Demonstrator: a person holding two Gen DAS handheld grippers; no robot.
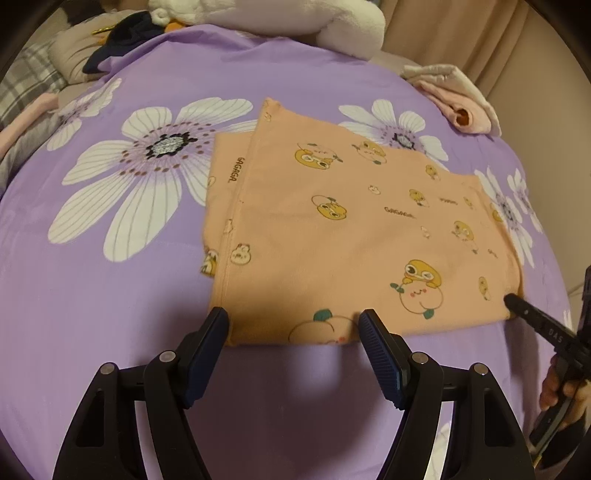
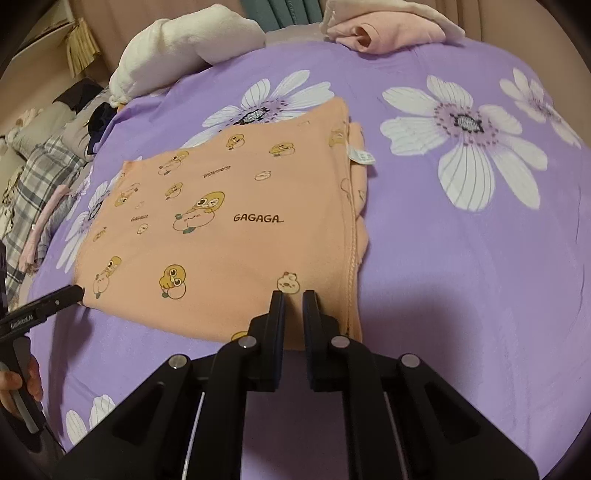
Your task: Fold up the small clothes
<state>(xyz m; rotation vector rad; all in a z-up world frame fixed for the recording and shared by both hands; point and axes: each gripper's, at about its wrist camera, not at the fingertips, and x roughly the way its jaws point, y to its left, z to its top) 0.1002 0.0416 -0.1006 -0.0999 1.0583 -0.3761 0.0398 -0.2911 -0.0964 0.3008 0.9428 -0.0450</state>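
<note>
Orange printed garment [image 1: 332, 236] lies folded at frame centre on purple floral bedspread [image 1: 110, 314]. Left gripper [image 1: 293, 321] spread over near hem. Right gripper [image 2: 293, 302] pressed together, seemingly pinching near edge. Risk: thin grip slips, layers skew.

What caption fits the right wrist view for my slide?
Right gripper shut on the near edge of a folded orange garment on a purple flowered bedsheet.

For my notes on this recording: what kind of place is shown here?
Most likely a bedroom: a purple flowered bedsheet under the orange garment, a white plush toy at the far edge, curtains behind.
</note>
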